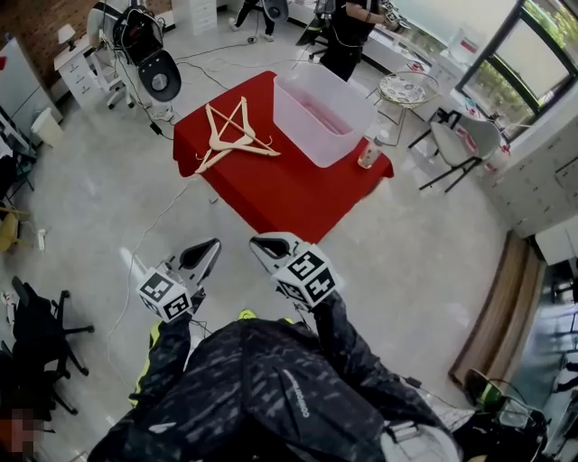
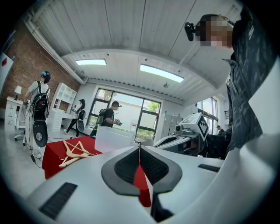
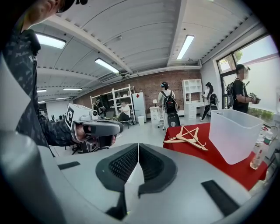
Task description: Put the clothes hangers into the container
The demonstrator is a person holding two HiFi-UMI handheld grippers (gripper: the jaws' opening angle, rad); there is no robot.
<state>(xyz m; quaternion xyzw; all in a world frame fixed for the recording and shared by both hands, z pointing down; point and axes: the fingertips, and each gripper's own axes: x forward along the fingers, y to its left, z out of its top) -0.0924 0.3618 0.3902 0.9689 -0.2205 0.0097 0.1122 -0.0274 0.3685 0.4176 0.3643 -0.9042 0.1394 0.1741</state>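
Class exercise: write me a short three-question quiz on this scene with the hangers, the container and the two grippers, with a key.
1. True or false: the hangers lie on the red table, outside the container.
2. The bottle stands: A) beside the container; B) among the hangers; C) on the floor.
3. Fill in: the jaws of the left gripper and right gripper are both ____ and hold nothing.
Key: 1 true; 2 A; 3 shut.

Pale glossy floor (image 1: 99, 189) fills the room; large windows (image 1: 508, 79) at two o'clock, a brick wall (image 1: 27, 18) at eleven, strip lights (image 3: 186, 46) overhead.
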